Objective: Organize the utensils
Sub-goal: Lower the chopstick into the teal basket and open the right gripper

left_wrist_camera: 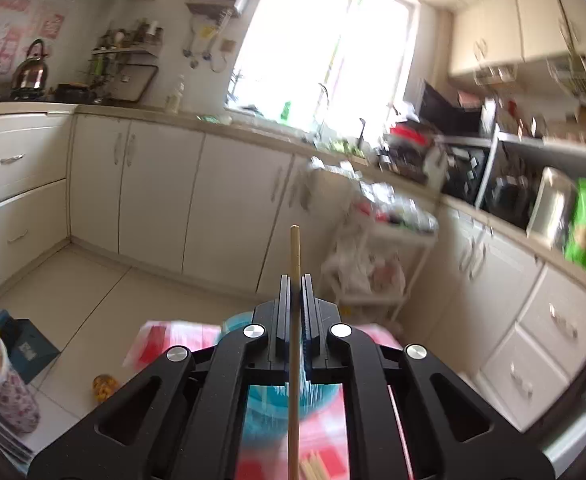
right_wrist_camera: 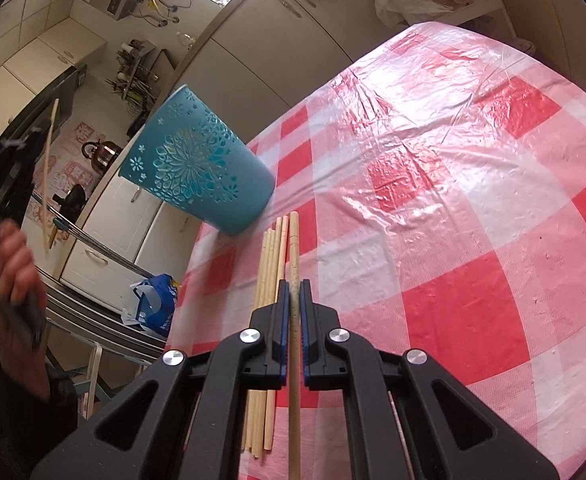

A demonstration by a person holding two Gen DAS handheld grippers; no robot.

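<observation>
Wooden pale chopstick pinched between nearly closed jaws of the left gripper, frame centre; light, stiff, slick, so grip mid-shaft.

Right wrist view: right gripper clamps another pale wooden chopstick beside loose chopsticks on the red-checked plastic tablecloth; teal perforated plastic cup upper left.

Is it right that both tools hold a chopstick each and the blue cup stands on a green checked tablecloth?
Not quite: the tablecloth is red and white checked, as the right wrist view shows. The rest holds: the left tool and right tool each grip a chopstick, and the blue cup stands on the cloth.
</observation>
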